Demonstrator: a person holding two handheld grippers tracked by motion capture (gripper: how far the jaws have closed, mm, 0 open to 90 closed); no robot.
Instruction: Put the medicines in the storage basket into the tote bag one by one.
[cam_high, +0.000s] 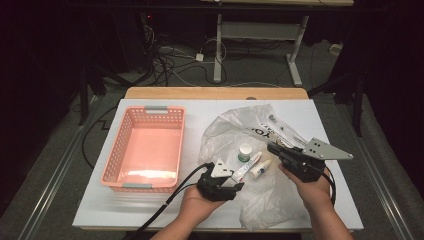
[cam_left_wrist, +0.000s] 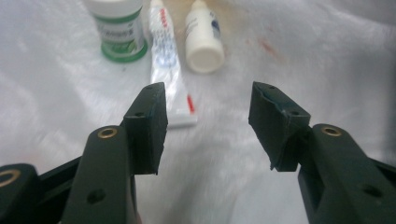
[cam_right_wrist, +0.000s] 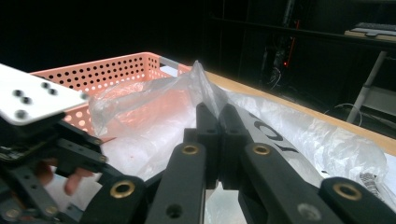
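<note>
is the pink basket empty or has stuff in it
Empty. The high view shows the pink basket with a bare floor; the jar, tube and small bottle lie on the plastic bag.

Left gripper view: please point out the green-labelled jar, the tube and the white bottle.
Green-labelled jar (cam_left_wrist: 120, 29), left gripper view, its label.
Tube (cam_left_wrist: 164, 51), left gripper view, its body.
White bottle (cam_left_wrist: 203, 35), left gripper view, its side.

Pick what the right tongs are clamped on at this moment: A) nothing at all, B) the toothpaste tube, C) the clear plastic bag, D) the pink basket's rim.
C: in the right gripper view the right tongs are shut with a fold of the clear plastic bag pinched and lifted between them; the pink basket sits apart behind.
</note>
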